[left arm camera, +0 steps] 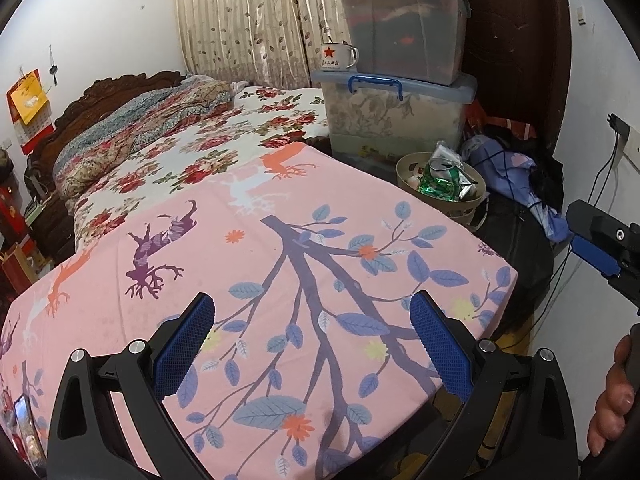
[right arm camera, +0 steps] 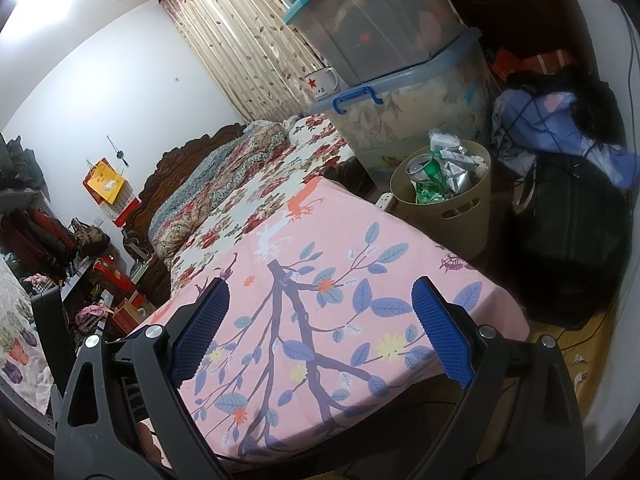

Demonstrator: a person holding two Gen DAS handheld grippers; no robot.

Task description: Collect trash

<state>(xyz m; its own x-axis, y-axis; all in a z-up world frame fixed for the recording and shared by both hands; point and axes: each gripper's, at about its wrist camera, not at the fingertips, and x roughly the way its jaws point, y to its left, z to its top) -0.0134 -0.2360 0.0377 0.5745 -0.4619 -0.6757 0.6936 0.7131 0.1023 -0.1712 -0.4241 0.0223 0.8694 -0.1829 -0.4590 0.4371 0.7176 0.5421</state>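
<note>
Above pink bedsheet: both hand-held grippers, left and right, spread, empty; bin already filled with wrappers.

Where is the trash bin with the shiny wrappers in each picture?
Left wrist view: the trash bin sits right of centre, past the far corner of the pink cloth.
Right wrist view: the bin is right of centre, nearer and larger.
Shared landmark: the star mug on the storage box above.
</note>
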